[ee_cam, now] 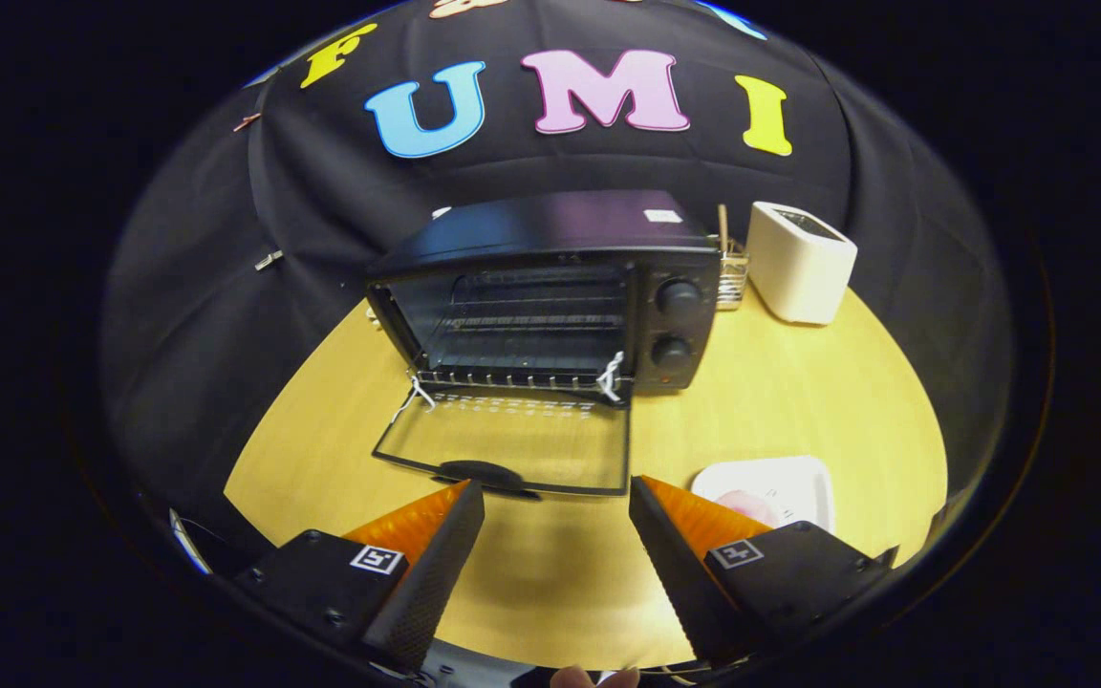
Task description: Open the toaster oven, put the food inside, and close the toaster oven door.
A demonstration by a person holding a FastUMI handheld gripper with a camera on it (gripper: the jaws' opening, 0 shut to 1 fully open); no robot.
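fingers (555,492) spread, empty; toaster oven (550,291) door (512,444) flat open just ahead; plate (780,483) beside right finger

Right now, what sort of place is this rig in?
Likely a mock kitchen counter in a booth: black toaster oven with its door down, white toaster, round wooden table. The gripper hangs open.

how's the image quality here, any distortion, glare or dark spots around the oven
Gripper view: strong fisheye bending, so the table edge curves; the toaster oven is sharp, its cavity dim but the rack readable; soft sheen on its top, and the wood shows through the open glass door; the open claw casts a soft shadow on the wood; the white plate is bright.
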